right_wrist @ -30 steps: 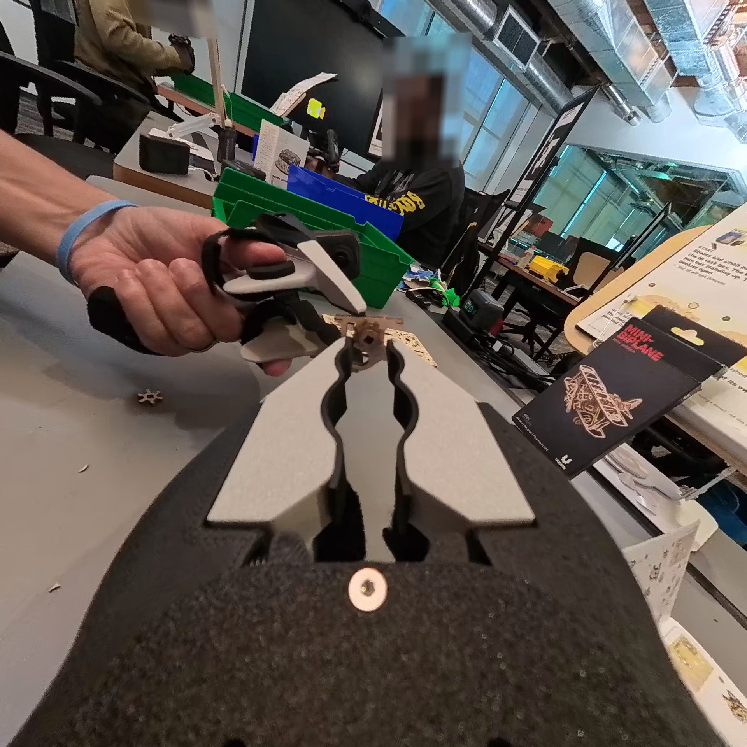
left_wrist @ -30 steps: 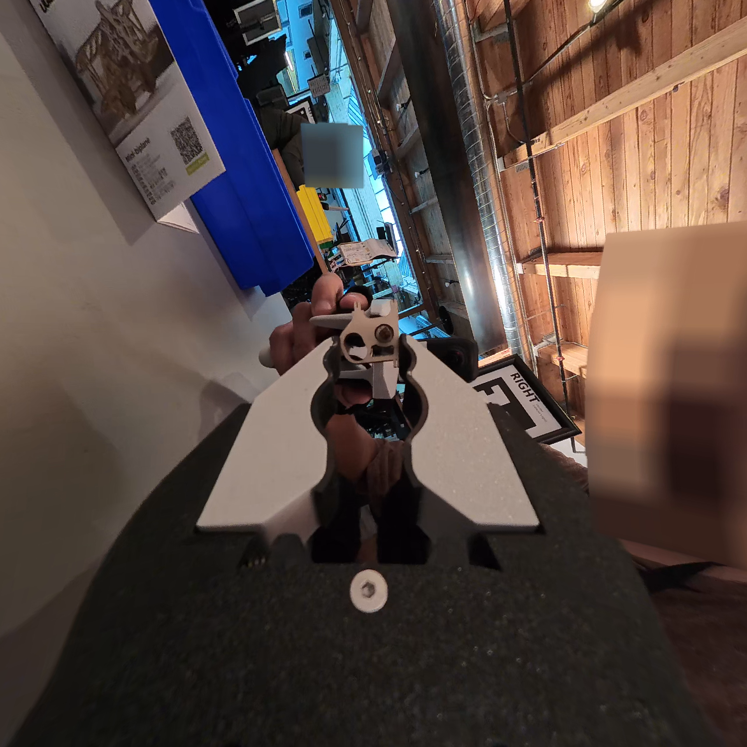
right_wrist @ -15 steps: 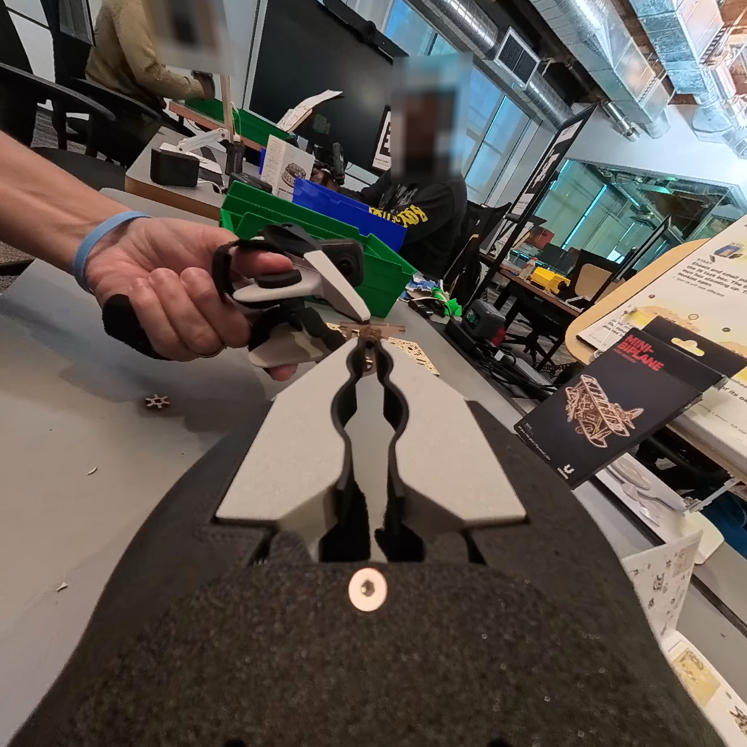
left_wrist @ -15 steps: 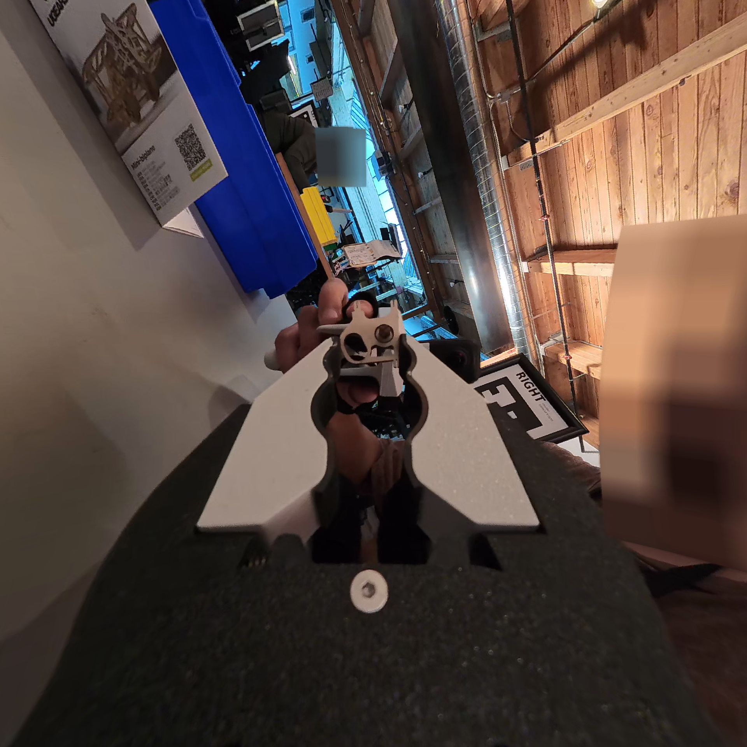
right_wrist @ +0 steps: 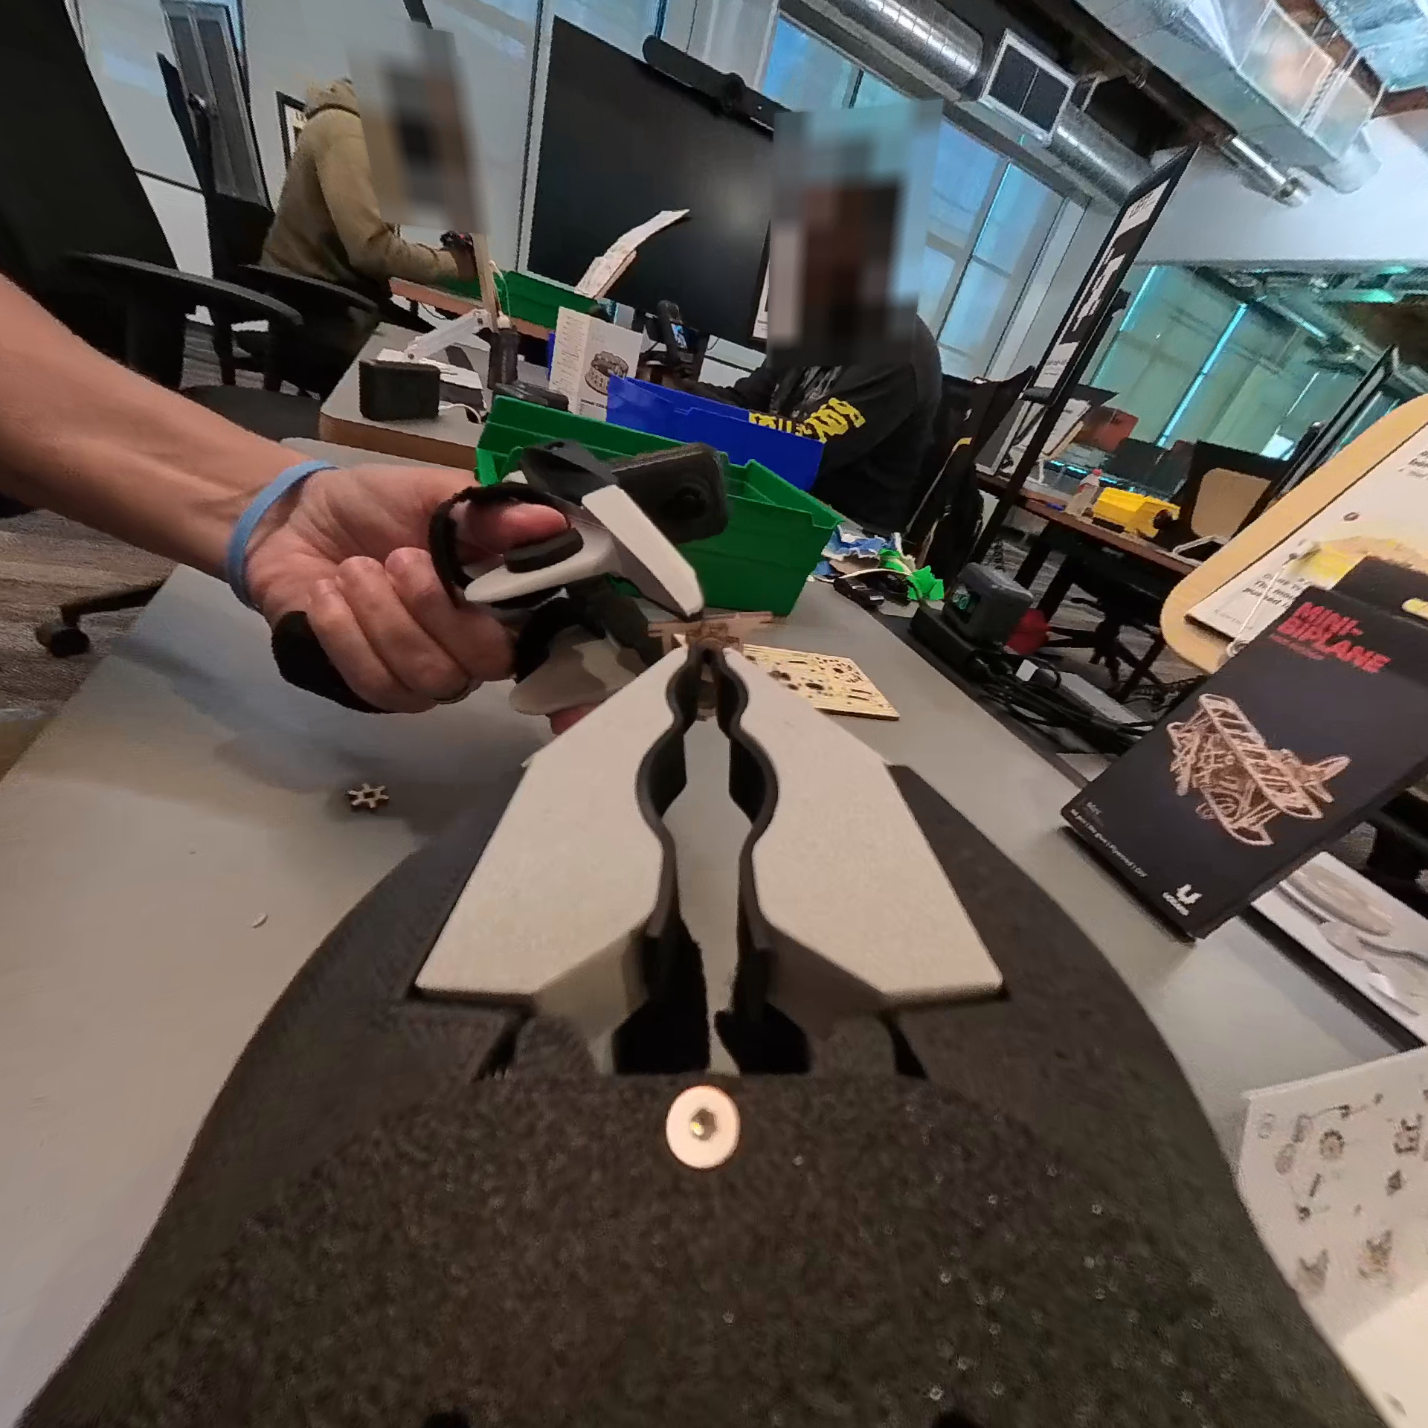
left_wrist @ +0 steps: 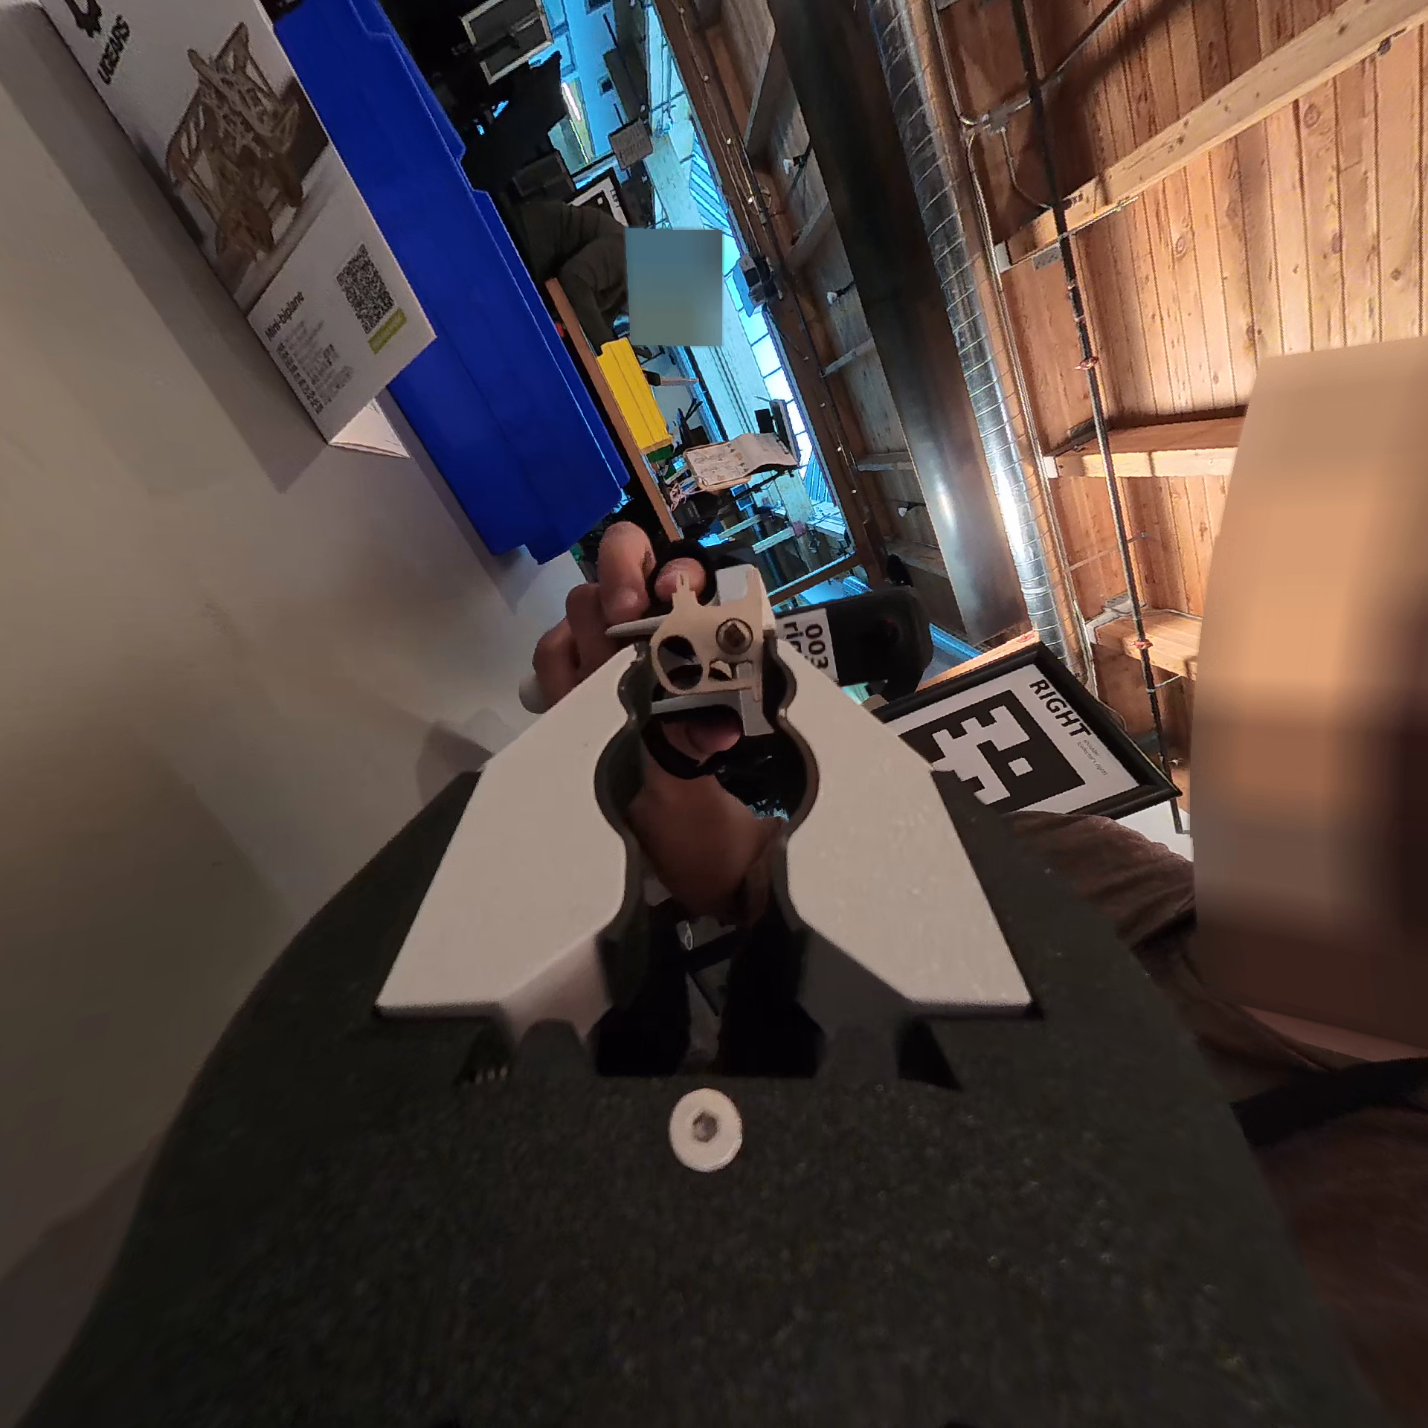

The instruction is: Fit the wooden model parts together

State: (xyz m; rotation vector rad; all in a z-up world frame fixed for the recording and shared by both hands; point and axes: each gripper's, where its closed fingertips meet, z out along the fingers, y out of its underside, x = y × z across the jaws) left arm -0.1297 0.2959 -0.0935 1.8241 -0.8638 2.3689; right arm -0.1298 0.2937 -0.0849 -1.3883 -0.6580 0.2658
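In the left wrist view, my left gripper (left_wrist: 703,684) is shut on a small pale wooden model assembly (left_wrist: 684,657) with round cut-outs, held in the air above the grey table (left_wrist: 154,618). The right gripper's white fingers (left_wrist: 746,599) meet it from the far side, around a round peg (left_wrist: 730,635). In the right wrist view, my right gripper (right_wrist: 705,657) is nearly closed, its tips pinching the wooden assembly (right_wrist: 715,627). The left gripper (right_wrist: 618,552), held in a hand, grips the same piece from the left. The joint between the parts is mostly hidden by the fingers.
On the table (right_wrist: 154,889) lie a small wooden gear (right_wrist: 365,796) at left and a wooden parts sheet (right_wrist: 819,680) beyond my tips. A green bin (right_wrist: 742,533) stands behind. A black package card (right_wrist: 1267,757) and paper sheets (right_wrist: 1344,1205) sit at right. People sit at desks beyond. My two grippers' fingertips are within a few centimetres of each other. About 30 cm separates my left fingertips from the black package card (right_wrist: 1267,757).
My right gripper's jaws have narrowed onto the wooden piece. Both grippers have drifted slightly while still joined at the assembly.
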